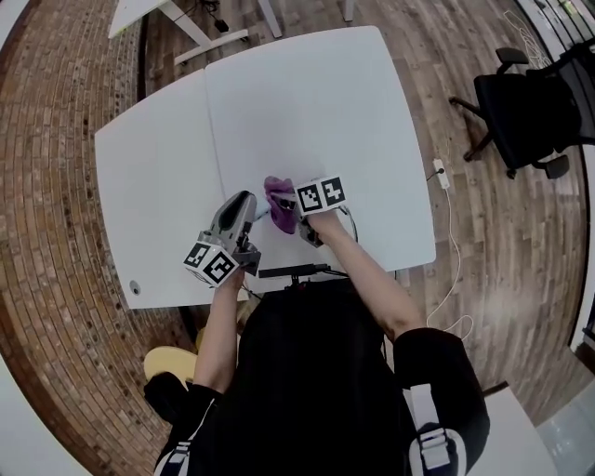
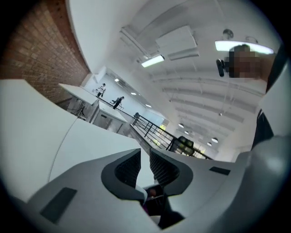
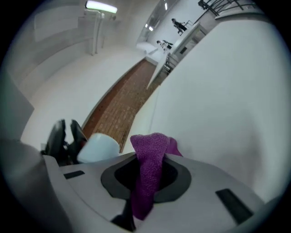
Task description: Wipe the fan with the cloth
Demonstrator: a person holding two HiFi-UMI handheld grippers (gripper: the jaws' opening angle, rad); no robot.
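Observation:
A purple cloth (image 1: 279, 201) hangs bunched from my right gripper (image 1: 292, 216), which is shut on it just above the white table (image 1: 316, 102). In the right gripper view the cloth (image 3: 152, 145) rises out of the jaws and folds over their front. My left gripper (image 1: 247, 198) is close to its left over the table's near part. Its jaws (image 2: 144, 166) stand a narrow gap apart, and only bare table shows between the pads. A pale blue rounded thing (image 3: 97, 148) sits beside the left gripper's dark fingers. I cannot tell whether it is the fan.
A black office chair (image 1: 535, 112) stands to the right on the wood floor. A white power strip (image 1: 441, 174) and its cable lie off the table's right edge. A second white table (image 1: 149, 11) is at the far left. A yellow thing (image 1: 169, 361) lies below the near edge.

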